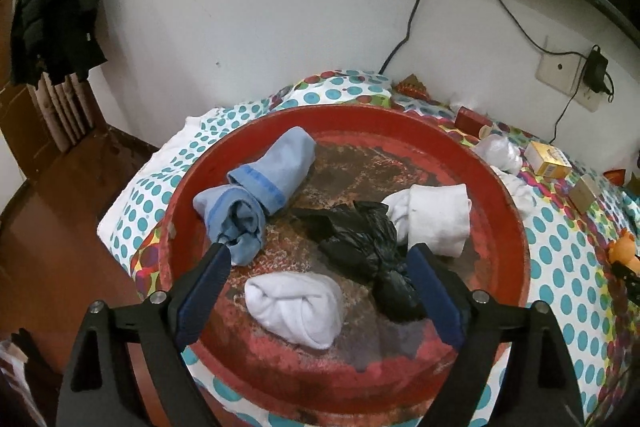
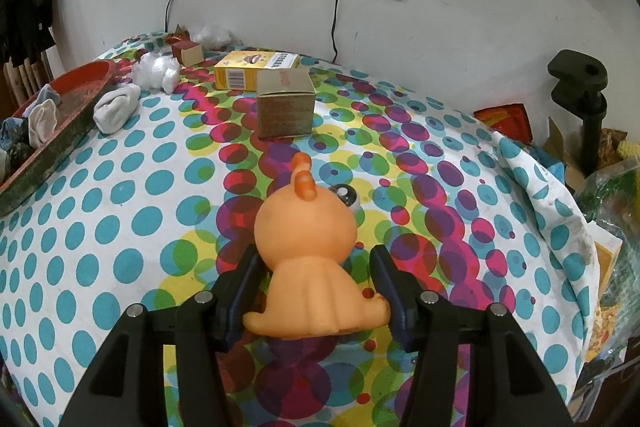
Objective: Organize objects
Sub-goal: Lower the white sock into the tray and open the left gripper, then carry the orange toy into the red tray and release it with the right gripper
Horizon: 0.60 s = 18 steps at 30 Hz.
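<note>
Socks and a black bag [image 1: 368, 247] already fill my red tray [image 1: 516, 211] under the left gripper [image 1: 320, 291], fingers spread, while my right gripper [image 2: 316, 287] brackets the orange toy [image 2: 312, 267] unclenched at lower centre, boxes [image 2: 285, 105] remaining.

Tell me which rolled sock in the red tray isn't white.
The light blue sock at the tray's far left; the other two rolls are white.

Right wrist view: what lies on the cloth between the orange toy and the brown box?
Nothing: in the right wrist view the dotted tablecloth is bare between the orange toy and the brown box.
</note>
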Each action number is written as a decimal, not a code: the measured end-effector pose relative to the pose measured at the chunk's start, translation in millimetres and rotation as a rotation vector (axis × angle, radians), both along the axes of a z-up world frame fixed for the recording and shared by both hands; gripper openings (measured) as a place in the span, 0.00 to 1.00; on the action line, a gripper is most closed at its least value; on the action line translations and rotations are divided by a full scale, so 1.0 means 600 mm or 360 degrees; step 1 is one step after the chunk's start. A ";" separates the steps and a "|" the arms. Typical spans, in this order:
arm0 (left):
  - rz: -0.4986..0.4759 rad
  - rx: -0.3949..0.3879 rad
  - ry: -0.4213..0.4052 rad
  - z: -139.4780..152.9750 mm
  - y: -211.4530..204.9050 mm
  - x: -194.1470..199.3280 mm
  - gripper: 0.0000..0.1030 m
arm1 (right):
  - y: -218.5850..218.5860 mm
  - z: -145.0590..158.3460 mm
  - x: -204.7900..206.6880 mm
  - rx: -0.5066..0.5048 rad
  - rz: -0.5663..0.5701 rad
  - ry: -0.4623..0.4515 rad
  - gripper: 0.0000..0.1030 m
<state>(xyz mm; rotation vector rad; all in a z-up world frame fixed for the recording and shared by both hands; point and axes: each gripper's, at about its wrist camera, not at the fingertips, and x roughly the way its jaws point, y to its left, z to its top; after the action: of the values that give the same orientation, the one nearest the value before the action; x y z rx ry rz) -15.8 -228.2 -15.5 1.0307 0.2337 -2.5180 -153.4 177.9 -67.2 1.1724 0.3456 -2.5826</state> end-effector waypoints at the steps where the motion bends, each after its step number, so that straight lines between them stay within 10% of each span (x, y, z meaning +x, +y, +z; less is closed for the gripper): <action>1: 0.0000 -0.0009 0.0005 0.000 0.001 0.003 0.87 | 0.000 0.000 0.000 0.0004 -0.0006 0.0002 0.55; 18: 0.0083 0.0139 0.0034 -0.025 -0.034 0.018 0.93 | -0.012 0.020 0.032 -0.0144 -0.0205 -0.0017 0.55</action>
<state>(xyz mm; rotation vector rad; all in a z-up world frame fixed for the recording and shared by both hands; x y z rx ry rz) -5.2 -248.9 -30.3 1.0177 0.3754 -2.4921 -134.1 170.5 -54.9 1.2135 0.1535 -2.6690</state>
